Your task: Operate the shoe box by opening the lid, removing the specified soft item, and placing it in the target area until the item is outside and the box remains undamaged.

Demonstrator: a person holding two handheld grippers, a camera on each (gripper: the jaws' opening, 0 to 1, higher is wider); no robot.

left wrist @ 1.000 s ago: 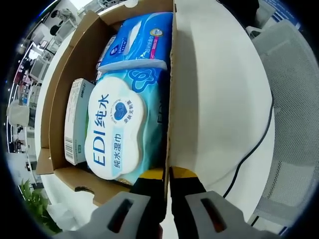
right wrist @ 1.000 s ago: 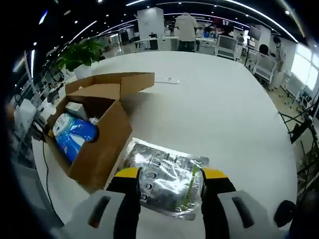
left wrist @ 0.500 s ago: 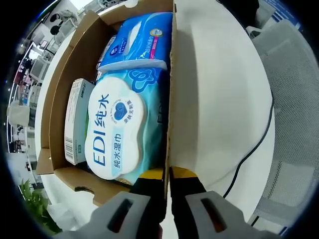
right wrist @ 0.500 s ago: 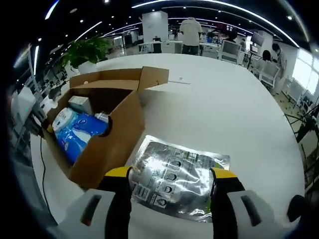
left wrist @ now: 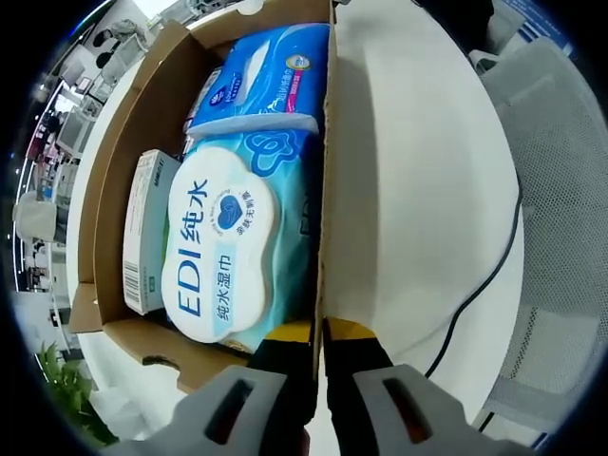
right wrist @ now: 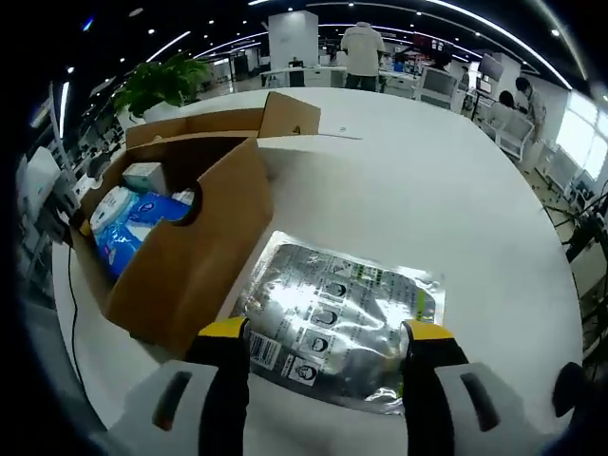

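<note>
The left tongs (left wrist: 319,334) are pinching the shoe box (left wrist: 321,190) wall, probably steadying it, with the wet wipes pack (left wrist: 223,252) lying just ahead inside, while the right tongs (right wrist: 325,334) are hovering wide apart over the silver pouch (right wrist: 337,318) lying on the worktop (right wrist: 456,209) beside the box.

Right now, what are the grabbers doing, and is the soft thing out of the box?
Left gripper shut on the box wall. Right gripper open, jaws either side of the silver foil pouch. Pouch out, flat on the white table beside the cardboard box. Nothing in the way.
</note>
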